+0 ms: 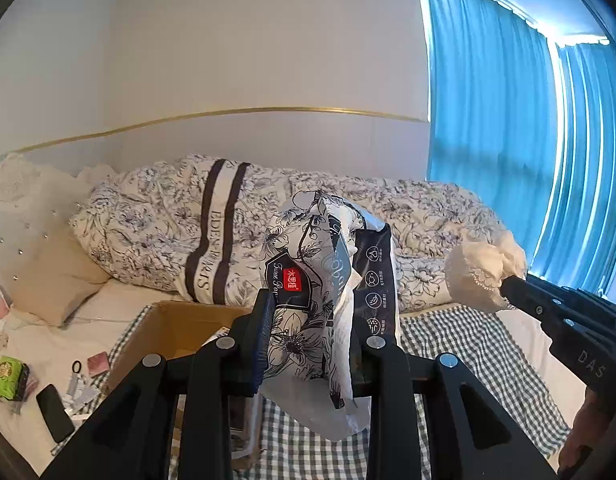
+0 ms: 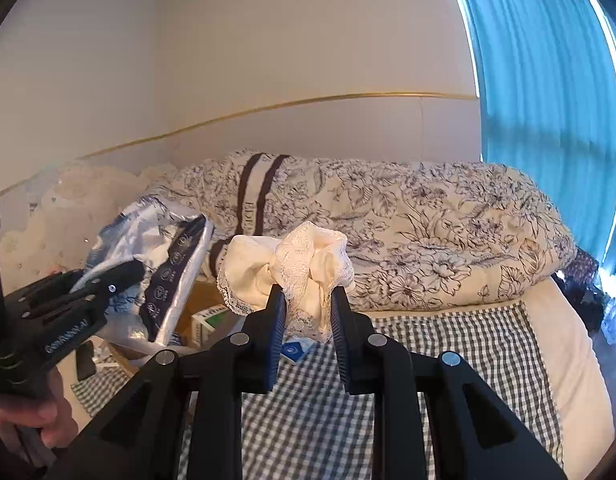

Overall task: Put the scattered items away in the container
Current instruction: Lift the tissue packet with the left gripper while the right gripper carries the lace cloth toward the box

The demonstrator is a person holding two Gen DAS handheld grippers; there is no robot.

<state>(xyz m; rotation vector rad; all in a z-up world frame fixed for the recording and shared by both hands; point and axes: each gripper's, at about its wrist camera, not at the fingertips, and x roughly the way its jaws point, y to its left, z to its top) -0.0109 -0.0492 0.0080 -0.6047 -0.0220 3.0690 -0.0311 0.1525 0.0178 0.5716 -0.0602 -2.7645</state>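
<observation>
Floral-printed, the crumpled plastic tissue pack [image 1: 327, 280] stands clamped between the jaws of the left gripper [image 1: 319, 320], lifted above the open brown cardboard box [image 1: 180, 320] just below and left of them. Beside it, the right gripper [image 2: 308, 304] pinches a bunched cream lace-trimmed cloth [image 2: 292, 264] over the green-checked bedsheet [image 2: 467, 352].

- The open brown cardboard box [image 1: 188, 324] on the bed takes entry from above, though a green-and-white carton [image 2: 208, 322] already lies inside.
- The rolled floral quilt [image 1: 156, 232] walls off the far side of the bed.
- The grey-and-white checked blanket [image 1: 459, 344] lies flat and mostly bare (one small blue-and-white packet [image 2: 296, 350] on it).
- A black phone [image 1: 54, 412], green packet [image 1: 10, 374] and black hair tie [image 1: 76, 367] crowd the white sheet left of the box.
</observation>
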